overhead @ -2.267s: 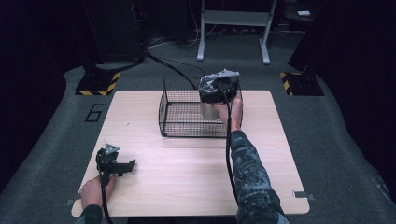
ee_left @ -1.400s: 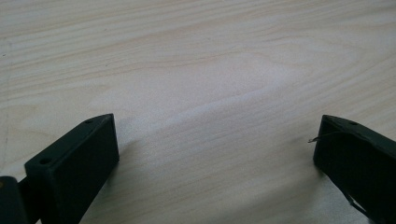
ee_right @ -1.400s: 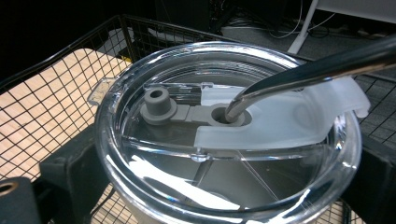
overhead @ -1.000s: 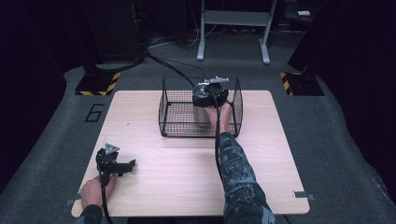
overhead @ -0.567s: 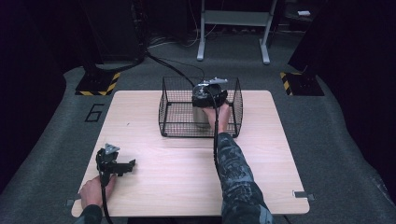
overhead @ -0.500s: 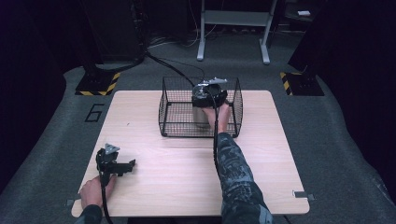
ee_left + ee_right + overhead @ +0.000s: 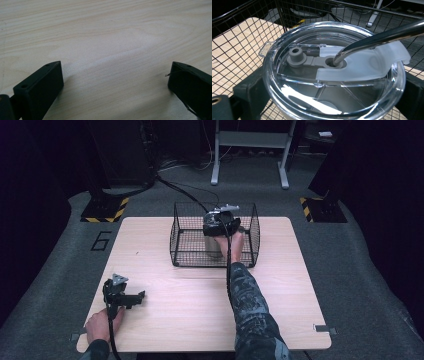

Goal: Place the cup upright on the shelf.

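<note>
**Steel tumbler held inside the wire basket; second gripper idle**

Right gripper (image 7: pixel 332 100): black two-jaw tool, jaws pressed against opposite sides of a brushed-steel tumbler with a clear plastic lid and metal straw (image 7: pixel 334 72). The grip sits just under the lid rim, probably because the wall gives a firmer hold there than the smooth lid. The tumbler stands upright, which suits a vessel that may hold liquid.

Tumbler, high view (image 7: pixel 214 245): inside the black wire-mesh basket (image 7: pixel 185 237), toward its right half, below the top rim. Whether its base touches the basket floor cannot be told. The forearm reaches over the basket's near wall, so the open top looks like the way in.

Lid detail: a grey stopper (image 7: pixel 296 55) on a tether lies beside the straw hole; the straw (image 7: pixel 377 37) leans away to the right.

Left gripper (image 7: pixel 120 292): well apart from the basket, near the front-left of the pale wooden table (image 7: pixel 280 285). Jaws spread wide over bare wood, nothing between them; seemingly parked.
</note>
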Tool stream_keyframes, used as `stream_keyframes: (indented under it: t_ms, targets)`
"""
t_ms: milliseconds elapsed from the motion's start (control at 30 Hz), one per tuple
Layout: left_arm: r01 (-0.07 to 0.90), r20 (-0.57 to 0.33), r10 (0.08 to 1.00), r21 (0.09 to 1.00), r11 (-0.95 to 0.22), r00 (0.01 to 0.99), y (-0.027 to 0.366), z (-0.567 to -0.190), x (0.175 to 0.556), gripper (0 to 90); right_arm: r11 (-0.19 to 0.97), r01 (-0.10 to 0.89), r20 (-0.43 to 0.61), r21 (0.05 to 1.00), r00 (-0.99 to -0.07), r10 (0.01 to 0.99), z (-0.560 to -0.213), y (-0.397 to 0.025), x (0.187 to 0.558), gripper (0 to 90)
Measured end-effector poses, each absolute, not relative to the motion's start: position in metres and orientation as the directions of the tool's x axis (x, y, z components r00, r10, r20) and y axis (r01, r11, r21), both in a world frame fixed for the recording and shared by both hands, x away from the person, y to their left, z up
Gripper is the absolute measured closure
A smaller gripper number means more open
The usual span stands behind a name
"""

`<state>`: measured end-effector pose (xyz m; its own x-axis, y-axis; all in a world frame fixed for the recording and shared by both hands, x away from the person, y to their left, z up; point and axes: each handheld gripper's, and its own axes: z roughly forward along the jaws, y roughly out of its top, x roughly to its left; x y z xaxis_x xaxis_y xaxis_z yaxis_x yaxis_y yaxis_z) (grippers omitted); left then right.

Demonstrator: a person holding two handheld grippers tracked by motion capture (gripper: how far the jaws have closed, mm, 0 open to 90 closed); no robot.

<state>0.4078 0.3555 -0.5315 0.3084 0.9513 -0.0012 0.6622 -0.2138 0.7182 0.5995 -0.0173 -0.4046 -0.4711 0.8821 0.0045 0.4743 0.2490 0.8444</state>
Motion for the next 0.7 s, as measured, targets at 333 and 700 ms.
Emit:
stream_keyframes:
  t_ms: [333,700]
  targets:
    - [0.662,-0.001,0.951,0.718,-0.214,0.309,0.356,-0.532,0.408,0.0,0.249,0.466,0.021,0.849,-0.501,0.865,-0.411,-0.027,0.596,3.6]
    - [0.664,-0.002,0.951,0.716,-0.216,0.31,0.356,-0.531,0.408,0.0,0.308,0.459,-0.003,0.833,-0.553,0.833,-0.409,-0.03,0.592,3.6]
